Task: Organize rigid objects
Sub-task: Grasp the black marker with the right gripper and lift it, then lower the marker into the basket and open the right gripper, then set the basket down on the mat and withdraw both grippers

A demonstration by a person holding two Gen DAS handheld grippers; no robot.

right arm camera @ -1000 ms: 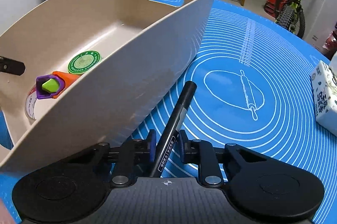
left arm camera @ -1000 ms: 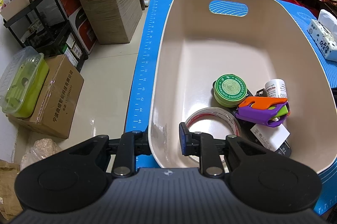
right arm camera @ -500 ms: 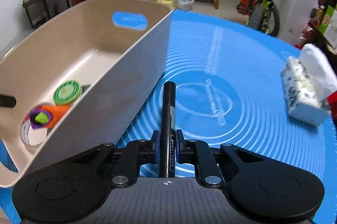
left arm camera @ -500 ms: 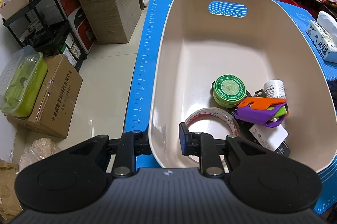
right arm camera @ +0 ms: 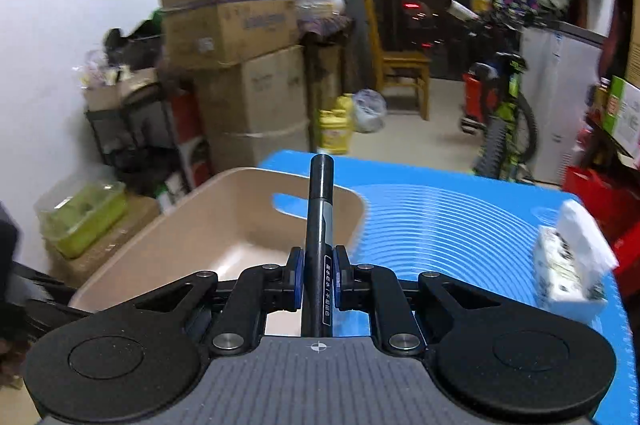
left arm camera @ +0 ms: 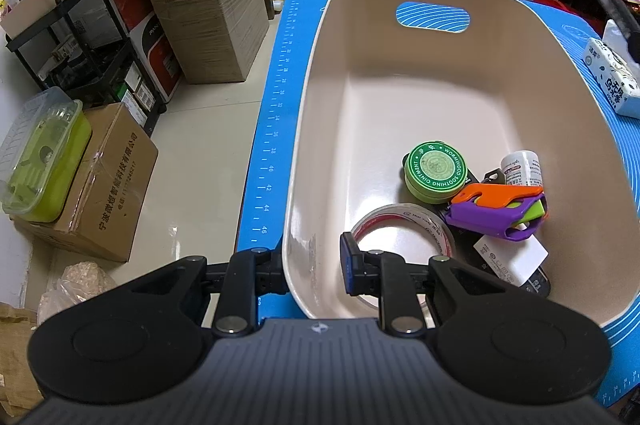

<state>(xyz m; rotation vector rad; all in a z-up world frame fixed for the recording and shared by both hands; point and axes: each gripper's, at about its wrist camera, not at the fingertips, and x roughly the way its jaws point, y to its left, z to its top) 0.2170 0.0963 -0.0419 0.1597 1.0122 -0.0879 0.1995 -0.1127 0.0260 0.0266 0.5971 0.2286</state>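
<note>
A beige plastic bin (left arm camera: 400, 73) stands on the blue mat (left arm camera: 272, 129). My left gripper (left arm camera: 312, 269) is shut on the bin's near left wall, one finger outside and one inside. In the bin lie a green tin (left arm camera: 435, 167), a tape roll (left arm camera: 404, 225), an orange, purple and green plastic piece (left arm camera: 500, 209), a small white bottle (left arm camera: 522, 169) and a white card (left arm camera: 512, 257). My right gripper (right arm camera: 318, 273) is shut on a black marker (right arm camera: 320, 209), held in the air above the mat (right arm camera: 460, 217), just right of the bin (right arm camera: 180, 241). The marker points away from me.
A tissue pack (right arm camera: 572, 261) lies on the mat's right side, also seen in the left wrist view as the tissue pack (left arm camera: 612, 81). Stacked cardboard boxes (left arm camera: 208, 9), a black shelf rack (left arm camera: 80, 37), a wooden chair (right arm camera: 404, 65) and a bicycle (right arm camera: 504, 113) stand beyond the table.
My right gripper closed on the marker and lifted it off the mat, tilting up so the room fills its view. The left gripper and the bin have not moved.
</note>
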